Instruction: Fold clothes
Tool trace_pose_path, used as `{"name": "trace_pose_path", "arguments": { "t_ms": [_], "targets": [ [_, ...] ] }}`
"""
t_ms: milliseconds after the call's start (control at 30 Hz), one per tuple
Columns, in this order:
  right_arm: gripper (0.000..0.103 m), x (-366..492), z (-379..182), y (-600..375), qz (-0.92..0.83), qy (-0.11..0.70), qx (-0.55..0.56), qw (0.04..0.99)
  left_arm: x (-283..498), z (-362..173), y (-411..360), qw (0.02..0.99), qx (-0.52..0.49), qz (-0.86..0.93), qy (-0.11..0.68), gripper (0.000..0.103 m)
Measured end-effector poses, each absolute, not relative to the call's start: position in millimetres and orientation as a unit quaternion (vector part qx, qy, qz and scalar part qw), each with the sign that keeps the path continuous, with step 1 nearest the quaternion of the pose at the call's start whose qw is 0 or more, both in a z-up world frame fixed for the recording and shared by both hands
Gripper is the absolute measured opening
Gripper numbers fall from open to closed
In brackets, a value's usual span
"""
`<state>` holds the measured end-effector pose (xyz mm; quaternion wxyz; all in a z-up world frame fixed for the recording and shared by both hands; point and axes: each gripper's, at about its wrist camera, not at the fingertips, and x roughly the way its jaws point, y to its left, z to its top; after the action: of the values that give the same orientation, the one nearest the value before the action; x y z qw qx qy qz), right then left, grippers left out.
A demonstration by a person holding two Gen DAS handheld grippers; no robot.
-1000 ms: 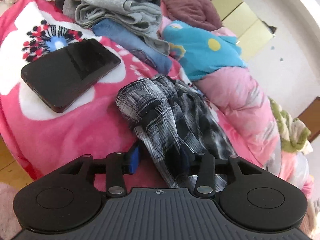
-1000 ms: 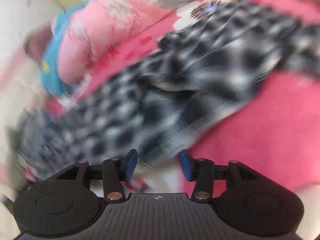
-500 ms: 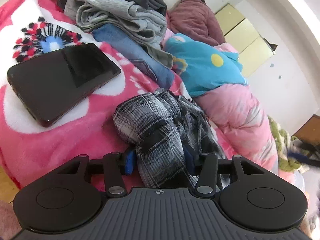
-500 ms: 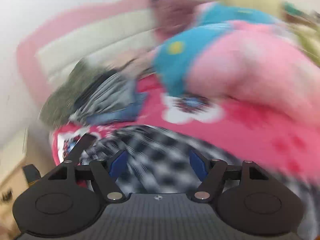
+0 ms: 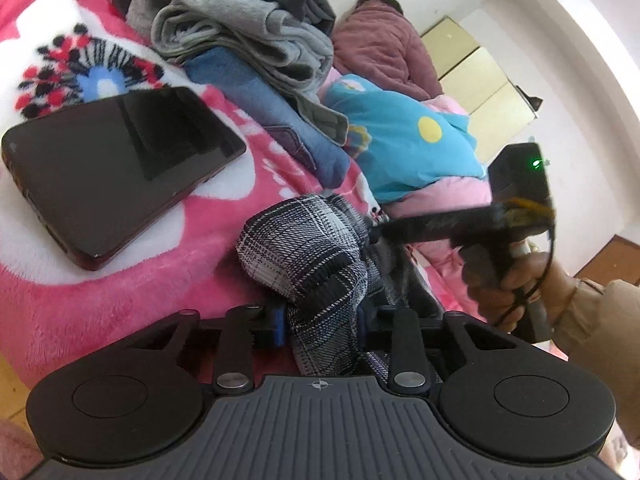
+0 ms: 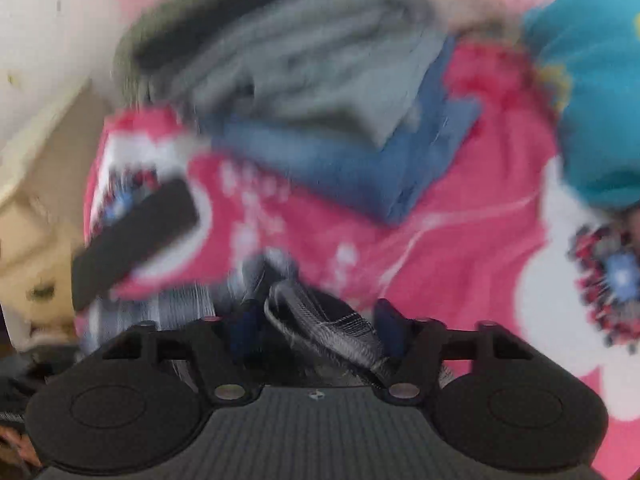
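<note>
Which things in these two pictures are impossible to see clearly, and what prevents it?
- Black-and-white checked cloth garment: left wrist view, its lower part is hidden behind the left tool; the kind of garment is unclear.
- Right tool: right wrist view, motion blur; cloth lies between its jaws, but contact is uncertain.
- Flat black phone: right wrist view, smeared by blur.

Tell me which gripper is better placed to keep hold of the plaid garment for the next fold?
Left, probably. The left gripper is clamped on the bunched plaid garment. The right gripper has only a fabric strip between its pads, and that view is blurred.
</note>
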<state>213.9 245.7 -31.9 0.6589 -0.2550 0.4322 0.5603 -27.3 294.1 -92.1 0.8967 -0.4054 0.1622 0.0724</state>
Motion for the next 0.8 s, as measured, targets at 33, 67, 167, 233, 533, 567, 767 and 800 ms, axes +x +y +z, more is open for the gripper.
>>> {"name": "trace_pose_path", "arguments": {
  "t_ms": [33,67,167,233,533,567,767,800],
  "targets": [
    [0.049,211,-37,246,0.561,0.43,-0.266,0.655,-27,-91,293,0.9,-0.398,0.074,0.16,0.025],
    [0.044,207,-42,246,0.562,0.428,-0.277,0.652,-26,-89,292,0.903,-0.391,0.076,0.157,0.023],
    [0.017,201,-32,237,0.576,0.385,-0.247,0.678,-25,-82,288,0.915,-0.369,0.084,0.142,0.021],
    [0.011,198,-25,231,0.594,0.352,-0.215,0.691,-24,-81,288,0.917,-0.363,0.092,0.137,0.021],
    [0.017,203,-64,253,0.602,0.344,-0.173,0.7,-23,-87,289,0.909,-0.372,0.111,0.155,0.021],
    [0.022,208,-63,251,0.599,0.354,-0.159,0.701,-23,-87,289,0.908,-0.372,0.112,0.155,0.021],
    [0.046,215,-7,205,0.555,0.34,-0.107,0.752,-26,-88,290,0.905,-0.38,0.115,0.151,0.021],
    [0.046,210,2,195,0.56,0.332,-0.105,0.752,-26,-88,289,0.905,-0.381,0.115,0.15,0.021]
  ]
}}
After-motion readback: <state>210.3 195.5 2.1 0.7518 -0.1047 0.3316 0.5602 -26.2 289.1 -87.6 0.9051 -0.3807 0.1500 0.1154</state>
